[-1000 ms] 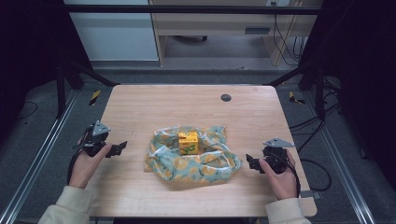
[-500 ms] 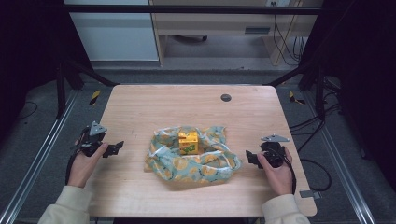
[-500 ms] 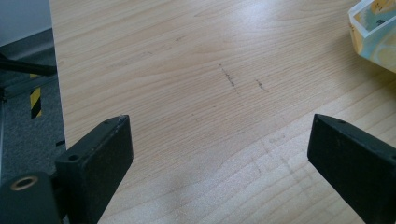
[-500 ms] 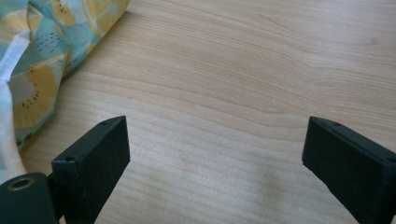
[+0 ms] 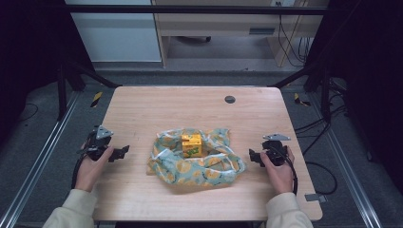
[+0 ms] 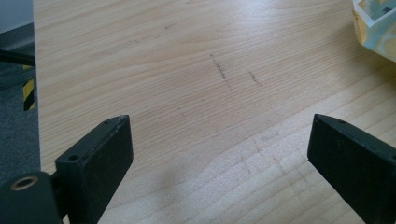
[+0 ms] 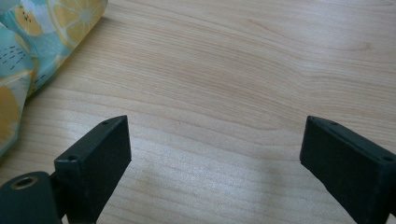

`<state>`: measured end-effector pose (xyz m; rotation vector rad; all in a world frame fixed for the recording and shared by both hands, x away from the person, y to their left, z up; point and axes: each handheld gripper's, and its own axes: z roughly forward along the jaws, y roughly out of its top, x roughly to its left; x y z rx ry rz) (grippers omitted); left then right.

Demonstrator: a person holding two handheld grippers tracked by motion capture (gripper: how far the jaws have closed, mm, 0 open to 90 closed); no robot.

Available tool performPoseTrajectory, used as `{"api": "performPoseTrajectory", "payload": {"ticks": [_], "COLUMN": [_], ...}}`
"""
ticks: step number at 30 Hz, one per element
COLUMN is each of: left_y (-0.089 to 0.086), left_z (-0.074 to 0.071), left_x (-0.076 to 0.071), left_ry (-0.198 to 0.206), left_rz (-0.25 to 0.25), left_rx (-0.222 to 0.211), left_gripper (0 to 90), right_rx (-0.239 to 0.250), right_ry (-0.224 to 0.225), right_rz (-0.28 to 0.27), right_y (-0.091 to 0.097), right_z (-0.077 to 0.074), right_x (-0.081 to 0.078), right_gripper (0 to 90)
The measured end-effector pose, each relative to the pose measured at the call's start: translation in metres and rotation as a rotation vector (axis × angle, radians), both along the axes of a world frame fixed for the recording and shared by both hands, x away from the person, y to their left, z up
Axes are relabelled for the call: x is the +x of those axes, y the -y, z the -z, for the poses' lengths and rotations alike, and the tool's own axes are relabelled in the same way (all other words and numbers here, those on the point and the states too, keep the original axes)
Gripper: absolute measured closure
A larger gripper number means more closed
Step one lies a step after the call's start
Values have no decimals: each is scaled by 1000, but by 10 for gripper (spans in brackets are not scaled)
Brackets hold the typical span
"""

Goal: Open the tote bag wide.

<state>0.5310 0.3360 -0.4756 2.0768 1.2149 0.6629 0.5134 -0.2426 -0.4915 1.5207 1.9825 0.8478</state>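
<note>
A crumpled teal cloth with a lemon print point(image 5: 197, 161) lies in the middle of the wooden table point(image 5: 190, 104). A small yellow box point(image 5: 192, 145) stands on it. My left gripper point(image 5: 119, 153) rests low over the table's left side, a hand's width from the cloth, jaws wide apart with bare wood between them. The cloth's edge point(image 6: 376, 28) peeks in at the top right of the left gripper view. My right gripper point(image 5: 253, 156) sits just right of the cloth, open and holding nothing. The cloth point(image 7: 42, 32) shows at that view's upper left.
A small dark round grommet point(image 5: 230, 99) is set into the table near its far edge. Black frame bars point(image 5: 190, 8) and cables surround the table. The left table edge drops to grey floor with a yellow-black marker point(image 6: 29, 91).
Both hands have shifted only slightly; the left gripper has drifted a little toward me. The cloth and box have not moved.
</note>
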Motion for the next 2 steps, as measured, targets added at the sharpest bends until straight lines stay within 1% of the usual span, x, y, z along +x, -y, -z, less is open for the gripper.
{"api": "performPoseTrajectory", "payload": {"ticks": [2], "left_y": [1], "left_z": [1], "left_x": [1], "left_ry": [-3], "left_rz": [3], "left_rx": [1], "left_gripper": [66], "right_rx": [6], "right_ry": [4], "right_rz": [1], "right_y": [1], "right_z": [0], "right_x": [-1], "right_gripper": [89]}}
